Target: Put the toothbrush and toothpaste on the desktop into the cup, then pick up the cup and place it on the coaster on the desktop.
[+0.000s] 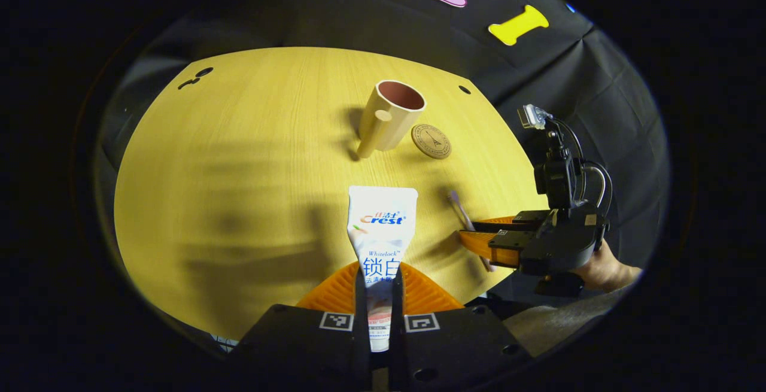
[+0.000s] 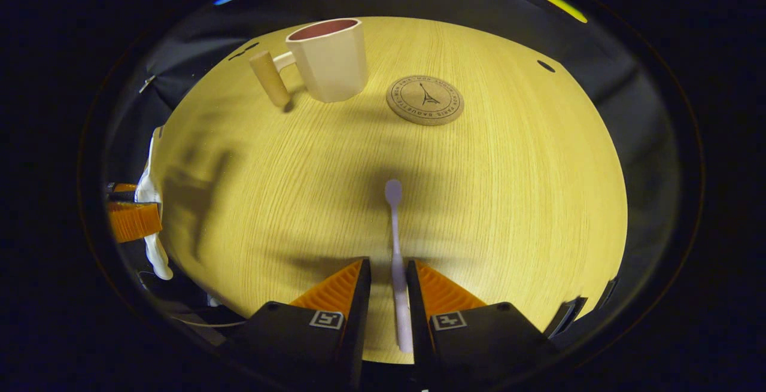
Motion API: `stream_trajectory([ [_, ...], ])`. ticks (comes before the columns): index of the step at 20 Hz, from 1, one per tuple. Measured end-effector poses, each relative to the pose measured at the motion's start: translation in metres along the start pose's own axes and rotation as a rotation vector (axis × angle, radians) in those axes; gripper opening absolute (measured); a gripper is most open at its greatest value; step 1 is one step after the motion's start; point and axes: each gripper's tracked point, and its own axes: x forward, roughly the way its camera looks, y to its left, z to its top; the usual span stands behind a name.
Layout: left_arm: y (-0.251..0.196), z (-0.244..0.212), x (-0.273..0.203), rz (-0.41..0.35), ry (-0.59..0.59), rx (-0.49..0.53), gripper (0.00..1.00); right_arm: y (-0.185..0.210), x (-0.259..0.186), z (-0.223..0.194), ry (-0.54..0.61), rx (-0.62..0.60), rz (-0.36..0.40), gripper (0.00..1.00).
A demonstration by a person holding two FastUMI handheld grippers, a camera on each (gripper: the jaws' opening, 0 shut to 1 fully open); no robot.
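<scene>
toothpaste, left gripper view: we see the toothpaste tube clamped between our left gripper fingers, crimped flat end pointing toward the cup, which stands well beyond it on the desktop.
left jaws: clenched on the tube's lower body; we judge the hold firm.
cup, left gripper view: upright, open mouth up, handle toward us; the coaster lies just beside it, apart from it.
right gripper, left gripper view: the right gripper sits well off to the side of the cup, low over the desktop, its fingers around the toothbrush, a hand behind it.
toothbrush, right gripper view: the toothbrush lies between our right gripper fingers, head pointing toward the cup; it seems to rest on the desktop.
right jaws: narrowed close around the handle; we cannot tell whether both fingers press on it.
coaster, right gripper view: the coaster lies bare just beside the cup.
left gripper, right gripper view: the left gripper holds the toothpaste well apart from the cup.
handling: we judge the tube soft, light and squeezable, best held mid-body; the brush light, stiff, thin and slippery, best taken mid-handle; the cup rigid, possibly breakable, best taken by rim or handle.
</scene>
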Motion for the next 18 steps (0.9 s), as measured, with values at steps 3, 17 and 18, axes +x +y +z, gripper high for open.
stream_trajectory([
  [3,0.007,-0.002,-0.004,0.002,-0.016,-0.017,0.17,0.002,0.002,0.004,-0.007,-0.003,-0.012,0.15],
  [17,-0.026,0.063,-0.020,-0.024,-0.245,-0.019,0.17,0.007,-0.050,0.040,-0.302,0.122,0.198,0.06],
  [18,-0.028,0.072,-0.022,-0.025,-0.268,-0.019,0.17,0.008,-0.057,0.045,-0.322,0.135,0.223,0.06],
])
